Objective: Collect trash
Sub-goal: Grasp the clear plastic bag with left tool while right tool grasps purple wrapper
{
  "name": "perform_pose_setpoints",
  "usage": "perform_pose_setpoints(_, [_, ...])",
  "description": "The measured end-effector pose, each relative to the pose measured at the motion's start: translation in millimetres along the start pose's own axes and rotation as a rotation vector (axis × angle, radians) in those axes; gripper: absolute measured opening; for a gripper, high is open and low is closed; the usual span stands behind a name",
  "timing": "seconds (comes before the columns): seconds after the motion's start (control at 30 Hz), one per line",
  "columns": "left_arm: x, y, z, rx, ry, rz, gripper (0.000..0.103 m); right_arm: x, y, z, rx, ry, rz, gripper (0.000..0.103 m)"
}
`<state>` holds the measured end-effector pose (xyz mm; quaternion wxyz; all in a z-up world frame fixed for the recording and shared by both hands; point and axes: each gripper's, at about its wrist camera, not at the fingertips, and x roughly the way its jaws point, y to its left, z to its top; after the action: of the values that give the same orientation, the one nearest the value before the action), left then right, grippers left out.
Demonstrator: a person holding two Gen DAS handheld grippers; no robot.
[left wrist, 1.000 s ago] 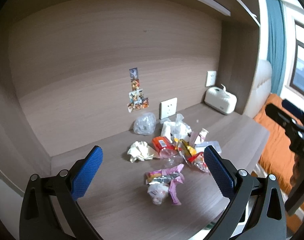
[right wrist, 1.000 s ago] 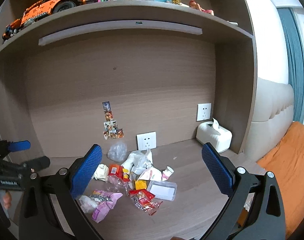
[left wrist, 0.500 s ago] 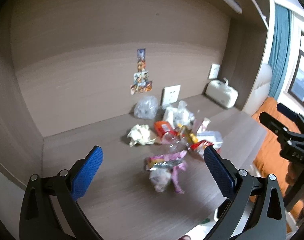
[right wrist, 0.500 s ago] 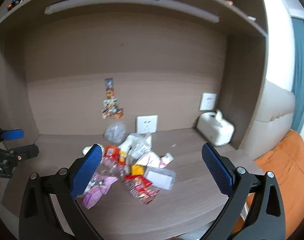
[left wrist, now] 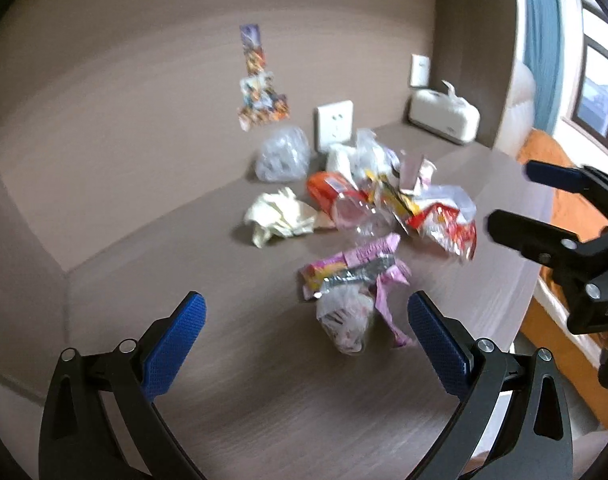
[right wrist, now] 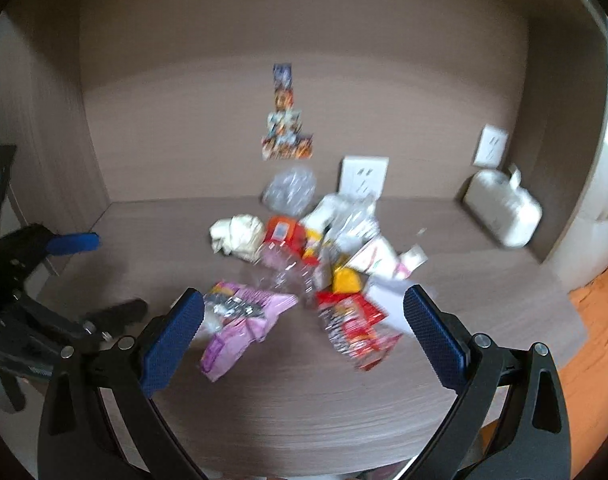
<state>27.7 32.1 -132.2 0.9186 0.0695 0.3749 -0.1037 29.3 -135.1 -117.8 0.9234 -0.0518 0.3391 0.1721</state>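
Wood-grain brown table (left wrist: 191, 280) carries a heap of trash at its middle, close to the back wall: a pink wrapper (left wrist: 356, 268) lies nearest the front, a red snack packet (right wrist: 356, 328) sits to its right, a crumpled cream paper (left wrist: 277, 216) rests at the left edge of the heap, and a clear plastic bag (left wrist: 281, 154) stands at the back beside a white wall socket (left wrist: 334, 124). Both tools hover above the table's front edge, each with its blue-padded jaws spread wide and holding nothing. Left gripper (left wrist: 304, 332) faces the pink wrapper; right gripper (right wrist: 304, 320) faces the pink wrapper and red packet. A white tissue box (right wrist: 504, 212) stands well apart in the right rear corner. Motion blur softens the smaller pieces.
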Motion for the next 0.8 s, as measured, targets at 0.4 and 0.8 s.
perform_pose_setpoints(0.4, [62.1, -2.7, -12.4, 0.106, 0.076, -0.151, 0.077, 81.9, 13.9, -18.8, 0.068, 0.15, 0.057, 0.083])
perform_pose_setpoints(0.8, [91.4, -9.4, -15.3, 0.149, 0.136, -0.3, 0.041, 121.1, 15.0, -30.4, 0.097, 0.233, 0.031, 0.012])
